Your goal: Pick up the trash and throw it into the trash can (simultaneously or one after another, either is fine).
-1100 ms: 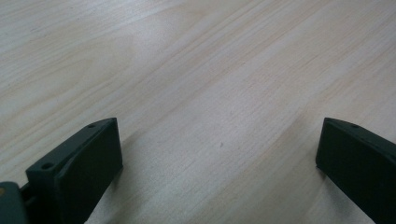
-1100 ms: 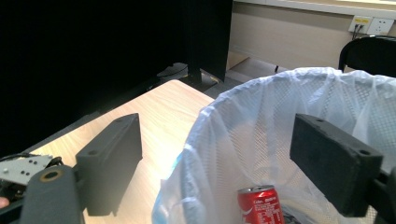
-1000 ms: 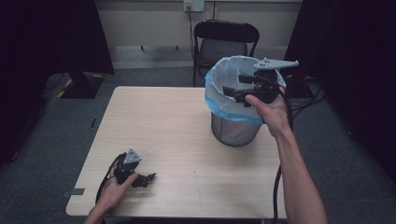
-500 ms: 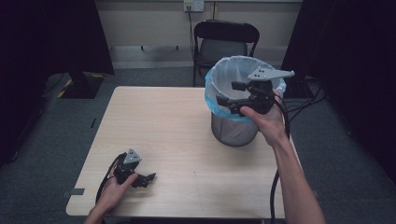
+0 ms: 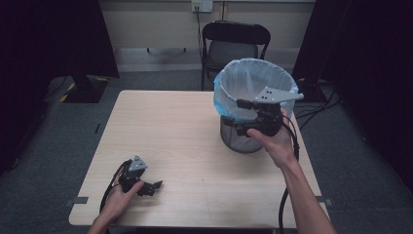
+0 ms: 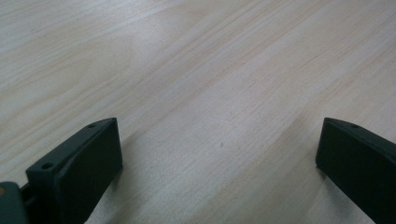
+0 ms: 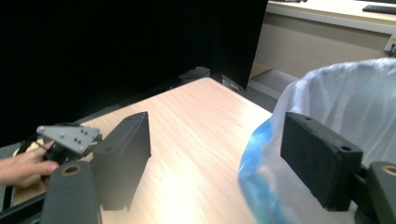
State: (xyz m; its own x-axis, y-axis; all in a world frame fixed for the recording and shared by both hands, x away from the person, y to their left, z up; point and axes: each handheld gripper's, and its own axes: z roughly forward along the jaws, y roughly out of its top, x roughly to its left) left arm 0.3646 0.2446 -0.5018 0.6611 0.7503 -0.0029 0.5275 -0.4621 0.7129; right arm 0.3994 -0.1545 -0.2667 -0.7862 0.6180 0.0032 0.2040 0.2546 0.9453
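A wire mesh bin (image 5: 242, 141) with a pale blue-white liner (image 5: 251, 80) stands on the right side of the wooden table (image 5: 185, 131). My right gripper (image 5: 237, 117) hangs at the bin's near side, just below the rim, pointing left. Its jaws have just been closing a little but still stand wide apart. In the right gripper view (image 7: 217, 119) the liner's blue edge (image 7: 261, 168) lies close by the right jaw, and no pad presses on it. My left gripper (image 5: 155, 187) rests on the table near the front left, open, with bare wood between its jaws (image 6: 218, 125).
A black folding chair (image 5: 234, 46) stands behind the table's far edge. Dark curtains hang on both sides. A cable (image 5: 287, 195) trails from the right gripper past the table's right edge. The left hand and its gripper's grey plate (image 7: 70, 135) show far off in the right gripper view.
The right gripper has come down from over the bin's rim and towards the person, to the bin's near side. The left gripper has stayed in place.
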